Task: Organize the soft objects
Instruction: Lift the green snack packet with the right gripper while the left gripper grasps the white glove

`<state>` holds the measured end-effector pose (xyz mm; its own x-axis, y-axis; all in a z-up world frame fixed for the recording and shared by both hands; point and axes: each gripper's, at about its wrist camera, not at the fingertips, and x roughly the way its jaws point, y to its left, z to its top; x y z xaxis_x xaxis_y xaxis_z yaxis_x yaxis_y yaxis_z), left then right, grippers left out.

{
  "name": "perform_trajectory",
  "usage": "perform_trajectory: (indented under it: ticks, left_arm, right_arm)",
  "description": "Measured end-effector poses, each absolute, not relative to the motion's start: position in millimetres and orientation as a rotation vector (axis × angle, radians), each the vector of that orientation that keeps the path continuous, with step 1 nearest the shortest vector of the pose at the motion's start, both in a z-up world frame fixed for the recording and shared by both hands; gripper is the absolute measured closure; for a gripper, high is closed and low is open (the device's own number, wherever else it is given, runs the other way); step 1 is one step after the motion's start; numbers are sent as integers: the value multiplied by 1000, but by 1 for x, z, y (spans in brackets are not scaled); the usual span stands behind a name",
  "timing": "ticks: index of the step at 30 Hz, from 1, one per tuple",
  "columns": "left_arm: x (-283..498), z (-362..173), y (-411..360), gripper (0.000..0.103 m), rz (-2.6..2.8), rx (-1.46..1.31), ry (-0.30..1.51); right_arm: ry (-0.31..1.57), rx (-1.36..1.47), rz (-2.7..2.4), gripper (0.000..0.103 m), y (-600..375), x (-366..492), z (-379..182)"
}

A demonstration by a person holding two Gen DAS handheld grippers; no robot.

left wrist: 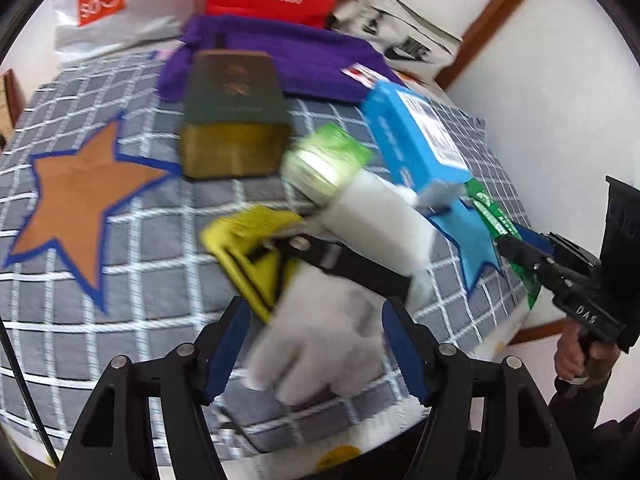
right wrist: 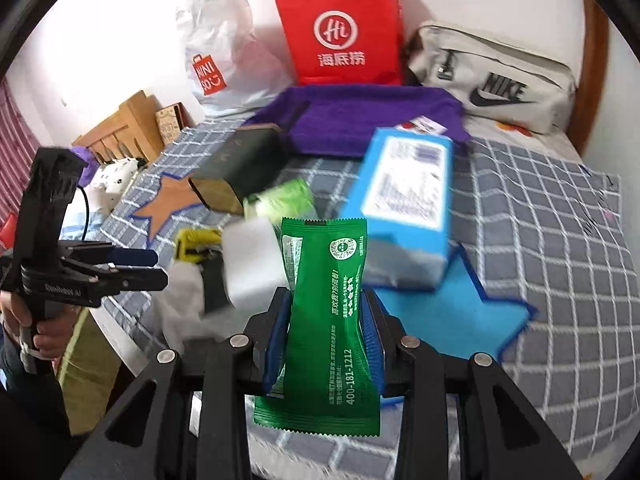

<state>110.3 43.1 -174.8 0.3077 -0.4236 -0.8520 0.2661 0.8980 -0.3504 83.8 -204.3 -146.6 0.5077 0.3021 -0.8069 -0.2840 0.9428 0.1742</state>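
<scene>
My right gripper (right wrist: 326, 320) is shut on a green snack packet (right wrist: 328, 320), held above the bed; it also shows at the right of the left wrist view (left wrist: 516, 256) with the packet (left wrist: 490, 212). My left gripper (left wrist: 316, 344) is open, its blue pads either side of a white glove (left wrist: 320, 332) with a black strap; it shows at the left of the right wrist view (right wrist: 148, 266). A white foam block (left wrist: 376, 216), a yellow tool (left wrist: 252, 240) and a green wrapped roll (left wrist: 324, 164) lie just ahead. A purple towel (left wrist: 304, 60) lies at the back.
A dark box (left wrist: 232, 116) and a blue carton (left wrist: 416, 140) stand on the grey checked bedspread (left wrist: 120, 340) with orange (left wrist: 80, 188) and blue (right wrist: 444, 312) star patches. A red bag (right wrist: 340, 28), a white Miniso bag (right wrist: 216, 48) and a Nike bag (right wrist: 492, 76) line the wall.
</scene>
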Motion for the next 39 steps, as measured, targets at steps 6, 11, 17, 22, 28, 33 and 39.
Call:
perform_trajectory:
  ticks: [6,11,17,22,28,33,39]
  left_arm:
    - [105,-188,18,38,-451,-62,1165]
    - [110,-190,17,75,-410,-15,1162]
    - [106,-177,38,88,-423,-82,1127]
    - [105,-165,50,89,-394,-89,1100]
    - [105,-155,61,89,-383,-149,1063]
    - [101,-136,64,89,-372,-148,1005]
    - [100,-143,80,89,-288,-170,1033]
  right_arm:
    - [1005,15,275,68,-217,78,-172]
    - [1025,10,251,67,-217,82,-189]
    - [1063,14,246,65,-213,89,-211]
    - [1056,39,244,65,-213,91,-216]
    - [1043,40,254,74,-213,87,-208]
    - [1020,25,257,74,-212,86,-197]
    - [1016,37,229,74,-218,82,-192]
